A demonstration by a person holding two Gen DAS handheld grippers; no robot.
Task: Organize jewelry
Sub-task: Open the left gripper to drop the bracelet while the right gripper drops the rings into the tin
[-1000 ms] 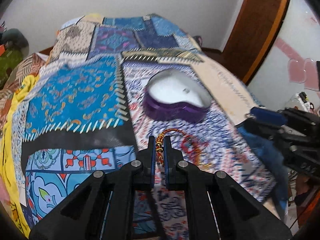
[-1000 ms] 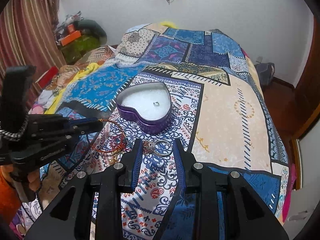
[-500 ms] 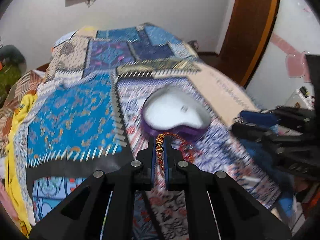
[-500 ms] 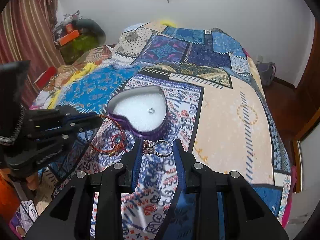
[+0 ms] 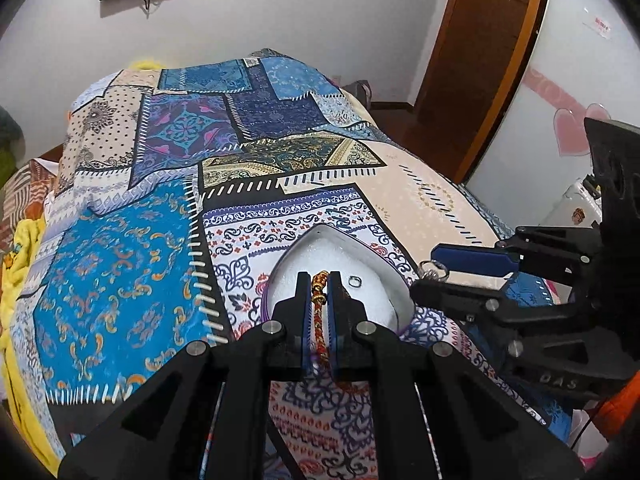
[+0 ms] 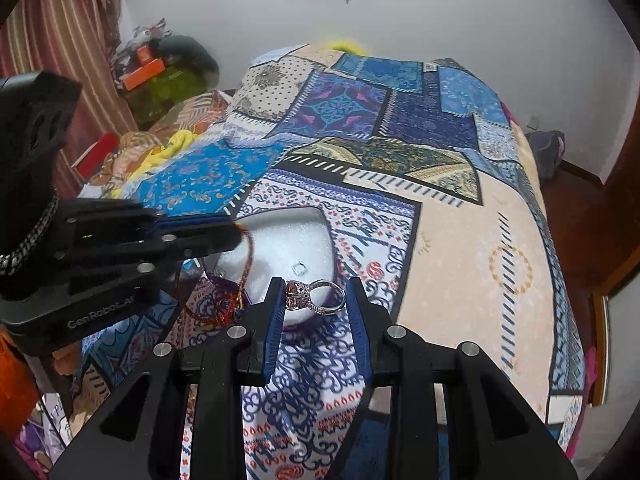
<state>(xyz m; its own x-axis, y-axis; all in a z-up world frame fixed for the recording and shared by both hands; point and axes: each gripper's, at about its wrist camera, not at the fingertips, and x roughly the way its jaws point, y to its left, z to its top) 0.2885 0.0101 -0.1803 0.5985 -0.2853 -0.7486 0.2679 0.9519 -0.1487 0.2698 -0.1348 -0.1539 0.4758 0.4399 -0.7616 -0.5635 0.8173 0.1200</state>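
Two grips | beaded bracelet | silver ring (stone-set) | heart-shaped tin

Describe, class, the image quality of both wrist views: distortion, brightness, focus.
Left wrist view: strong fisheye bending of the door frame, dark corner vignette; white lining of the heart-shaped box nearly overexposed; bracelet in the left gripper sharp. Right wrist view: same barrel curve on the patchwork bedspread; ring in the right gripper crisp, even daylight, soft shadows.

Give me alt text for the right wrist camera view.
The right gripper pinches a silver ring above a heart-shaped purple box on a patchwork bedspread. At left, the left gripper dangles a red-gold bracelet over it.
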